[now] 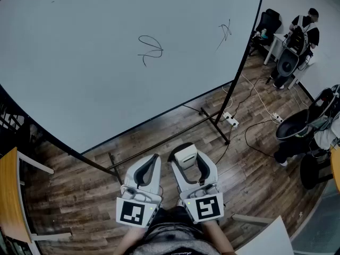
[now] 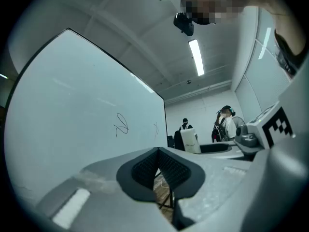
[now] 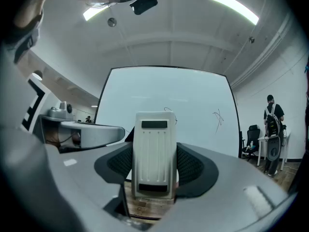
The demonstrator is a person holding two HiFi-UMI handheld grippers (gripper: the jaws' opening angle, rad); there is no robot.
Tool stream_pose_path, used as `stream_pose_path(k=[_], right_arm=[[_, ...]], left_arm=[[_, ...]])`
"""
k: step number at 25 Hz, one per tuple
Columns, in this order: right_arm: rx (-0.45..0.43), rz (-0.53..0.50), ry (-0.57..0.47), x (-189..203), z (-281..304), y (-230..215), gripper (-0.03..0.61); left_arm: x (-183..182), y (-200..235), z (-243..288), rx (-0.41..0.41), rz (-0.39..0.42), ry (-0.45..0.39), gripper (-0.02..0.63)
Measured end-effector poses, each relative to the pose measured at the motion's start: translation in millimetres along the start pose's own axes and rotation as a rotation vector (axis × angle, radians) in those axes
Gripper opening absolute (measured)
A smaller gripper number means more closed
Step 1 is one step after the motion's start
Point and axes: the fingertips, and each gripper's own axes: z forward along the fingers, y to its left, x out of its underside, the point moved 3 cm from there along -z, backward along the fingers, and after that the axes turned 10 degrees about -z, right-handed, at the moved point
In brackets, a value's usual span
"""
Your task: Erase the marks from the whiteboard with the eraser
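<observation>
A large whiteboard (image 1: 95, 52) on a black wheeled stand fills the upper left of the head view. It bears a looped black scribble (image 1: 150, 49) near its middle and a smaller mark (image 1: 225, 32) toward its right edge. My right gripper (image 1: 187, 154) is shut on a white eraser (image 1: 186, 155), held upright between the pads (image 3: 193, 166); the eraser (image 3: 153, 153) hides part of the board. My left gripper (image 1: 152, 160) is shut with nothing in it (image 2: 158, 153). Both are held low, well short of the board, over the wooden floor.
Black stand legs (image 1: 215, 122) and a power strip with cables (image 1: 231, 120) lie on the floor below the board's right end. People and office chairs (image 1: 289, 57) are at the far right. A wooden table edge (image 1: 10, 195) is at the left.
</observation>
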Motion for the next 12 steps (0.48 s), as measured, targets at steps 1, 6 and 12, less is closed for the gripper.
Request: stream_pose_path(k=[1,6,12], right_arm=[[-0.002,0.001,0.004,1.3,-0.3,-1.8,0.259],[-0.005,0.012,-0.009,4.9,-0.7,-10.8,0.261],[-0.017,0.025,-0.020,8.8,-2.6,-22.3,0.262]], left_arm=[[1.3,-1.4,1.6,-0.002,-0.002,0.003,-0.002],[4.8,-6.2,9.7,-0.009,0.008,-0.004,-0.002],[7.7,-14.4,20.2,0.001,0.052,-0.014,-0.002]])
